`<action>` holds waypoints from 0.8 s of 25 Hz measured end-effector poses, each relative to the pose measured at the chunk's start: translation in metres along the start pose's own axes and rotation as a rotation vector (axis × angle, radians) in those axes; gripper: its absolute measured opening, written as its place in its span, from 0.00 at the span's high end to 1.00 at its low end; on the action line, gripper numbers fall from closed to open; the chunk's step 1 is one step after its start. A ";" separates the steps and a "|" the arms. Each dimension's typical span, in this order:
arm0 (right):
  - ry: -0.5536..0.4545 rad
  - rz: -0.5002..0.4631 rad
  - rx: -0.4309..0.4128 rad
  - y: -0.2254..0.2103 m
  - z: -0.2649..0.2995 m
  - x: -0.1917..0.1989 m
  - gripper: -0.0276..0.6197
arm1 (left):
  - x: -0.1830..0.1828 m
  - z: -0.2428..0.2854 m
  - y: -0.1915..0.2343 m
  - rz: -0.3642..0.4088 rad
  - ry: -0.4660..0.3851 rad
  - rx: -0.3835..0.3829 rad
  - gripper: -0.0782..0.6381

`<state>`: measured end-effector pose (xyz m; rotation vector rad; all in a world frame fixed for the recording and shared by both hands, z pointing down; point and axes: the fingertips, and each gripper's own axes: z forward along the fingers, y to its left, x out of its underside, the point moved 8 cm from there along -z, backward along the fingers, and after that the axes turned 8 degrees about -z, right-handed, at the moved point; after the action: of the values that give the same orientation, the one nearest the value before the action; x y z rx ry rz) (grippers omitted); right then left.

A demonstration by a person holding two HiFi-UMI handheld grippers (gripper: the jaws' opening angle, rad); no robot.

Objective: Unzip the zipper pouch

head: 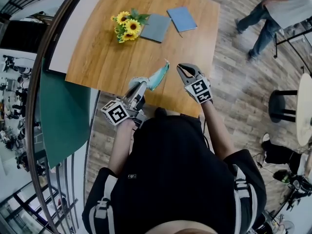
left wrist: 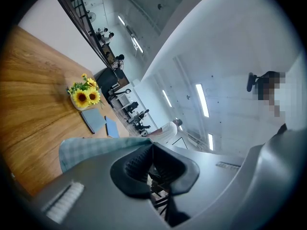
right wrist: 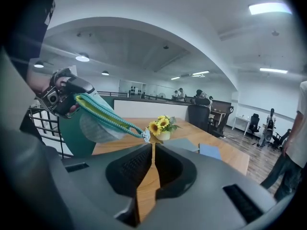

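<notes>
I see a teal checked zipper pouch [head: 158, 76] held up over the near edge of the wooden table [head: 97, 57]. My left gripper [head: 139, 85] is shut on its near end; in the left gripper view the fabric [left wrist: 91, 147] bunches beside the closed jaws [left wrist: 152, 145]. In the right gripper view the pouch [right wrist: 103, 119] hangs from the left gripper [right wrist: 62, 97], with its zip edge and yellow-green lining showing. The small zipper pull [right wrist: 145, 136] dangles at the far tip. My right gripper [head: 181, 69] is to the pouch's right, its jaws [right wrist: 152, 146] shut just below the pull with nothing visibly between them.
A bunch of sunflowers [head: 127, 27] stands at the table's far side, beside two blue-grey pads [head: 156, 27] [head: 182, 18]. A person [head: 273, 13] walks on the wood floor at upper right. A black stool [head: 282, 104] stands to the right. A green panel [head: 63, 111] lies left.
</notes>
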<state>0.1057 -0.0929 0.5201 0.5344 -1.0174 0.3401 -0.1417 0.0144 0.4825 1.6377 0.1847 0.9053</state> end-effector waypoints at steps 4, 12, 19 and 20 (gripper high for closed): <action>-0.016 0.008 -0.046 0.009 0.001 -0.001 0.93 | -0.009 0.000 0.005 0.032 -0.008 -0.032 0.89; -0.012 0.018 -0.076 0.023 -0.003 0.007 0.94 | -0.015 -0.002 0.013 0.127 0.010 -0.090 0.89; -0.002 0.029 -0.073 0.028 -0.008 0.012 0.94 | -0.015 0.000 0.017 0.232 0.055 -0.144 0.89; -0.001 0.030 -0.072 0.028 -0.008 0.013 0.94 | -0.016 0.000 0.018 0.241 0.059 -0.148 0.89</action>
<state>0.1035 -0.0650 0.5351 0.4549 -1.0360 0.3290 -0.1584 0.0000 0.4915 1.5168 -0.0400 1.1243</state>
